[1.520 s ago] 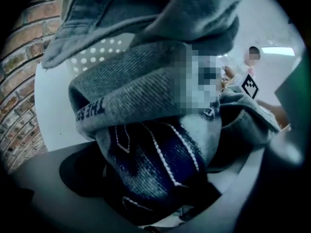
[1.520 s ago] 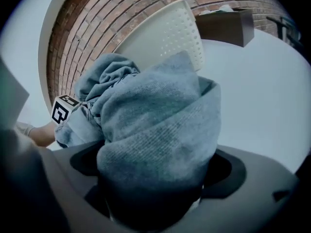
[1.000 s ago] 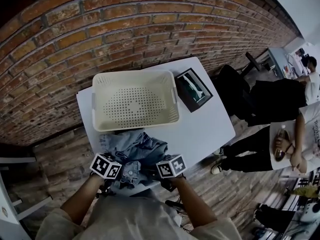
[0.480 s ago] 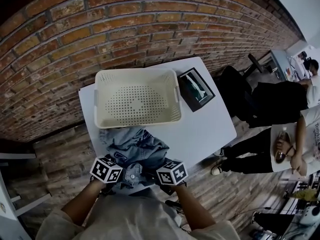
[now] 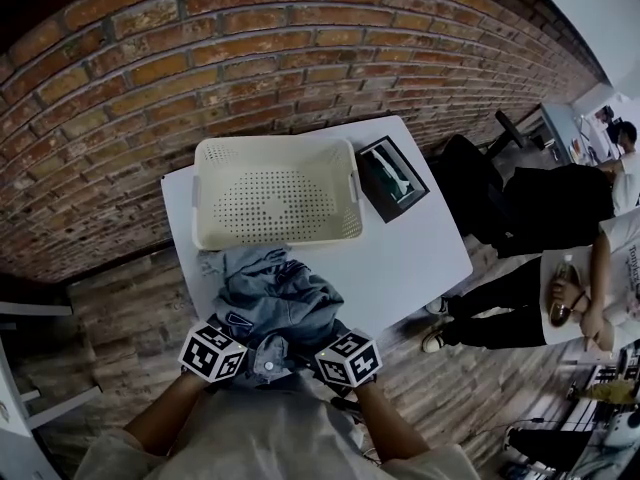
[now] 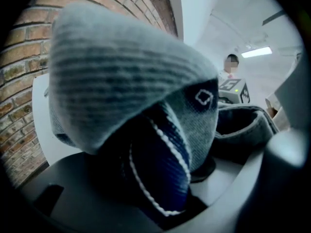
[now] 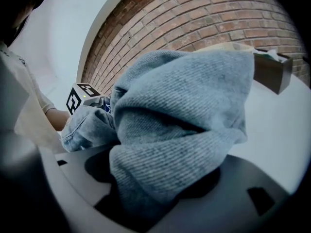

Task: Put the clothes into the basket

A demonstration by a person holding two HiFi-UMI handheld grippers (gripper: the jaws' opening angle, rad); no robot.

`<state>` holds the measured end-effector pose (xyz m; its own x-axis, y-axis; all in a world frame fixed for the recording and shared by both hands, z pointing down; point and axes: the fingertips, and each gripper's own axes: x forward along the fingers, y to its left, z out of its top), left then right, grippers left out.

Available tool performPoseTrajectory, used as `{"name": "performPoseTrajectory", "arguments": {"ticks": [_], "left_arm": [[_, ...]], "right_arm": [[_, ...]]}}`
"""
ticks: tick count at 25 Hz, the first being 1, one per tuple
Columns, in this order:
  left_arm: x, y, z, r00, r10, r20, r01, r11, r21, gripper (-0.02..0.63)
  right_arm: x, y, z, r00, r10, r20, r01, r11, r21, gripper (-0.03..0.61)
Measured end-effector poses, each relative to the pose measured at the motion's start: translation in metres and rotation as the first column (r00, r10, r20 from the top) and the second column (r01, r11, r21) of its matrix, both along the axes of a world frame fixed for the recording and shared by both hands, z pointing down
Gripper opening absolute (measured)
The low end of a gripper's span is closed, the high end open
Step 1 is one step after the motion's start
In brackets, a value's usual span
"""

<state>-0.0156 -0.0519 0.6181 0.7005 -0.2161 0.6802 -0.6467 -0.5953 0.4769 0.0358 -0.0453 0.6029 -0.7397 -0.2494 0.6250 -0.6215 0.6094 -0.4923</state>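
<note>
Two hand-held tools, the left gripper (image 5: 238,360) and the right gripper (image 5: 312,354), had just been closing onto folds of the bunched denim garment (image 5: 277,303) lying just before the empty basket (image 5: 205,200), seemingly to lift it in.

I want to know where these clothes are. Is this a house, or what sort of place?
Probably an office or workshop, not a house: a bare brick wall, a plain white table with a basket and clothes, and people sitting beside a desk nearby.
</note>
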Motion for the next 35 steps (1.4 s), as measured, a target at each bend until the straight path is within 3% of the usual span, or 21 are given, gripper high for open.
{"name": "performPoseTrajectory", "arguments": {"ticks": [13,27,35], "left_arm": [[-0.002,-0.004,-0.078,0.999,-0.021,0.034,0.013,0.980,0.201,0.239],[0.005,-0.027,-0.168,0.996,-0.024,0.089,-0.015,0.912,0.410,0.236],[-0.001,-0.053,-0.200,0.996,-0.042,0.081,-0.002,0.876,0.483,0.236]], "right_arm": [[-0.002,-0.002,-0.077,1.000,0.001,-0.018,0.003,0.974,0.229,0.328],[0.006,-0.021,-0.161,0.999,0.021,-0.025,-0.009,0.914,0.405,0.327],[0.000,-0.046,-0.193,0.999,0.011,-0.032,0.005,0.879,0.476,0.327]]}}
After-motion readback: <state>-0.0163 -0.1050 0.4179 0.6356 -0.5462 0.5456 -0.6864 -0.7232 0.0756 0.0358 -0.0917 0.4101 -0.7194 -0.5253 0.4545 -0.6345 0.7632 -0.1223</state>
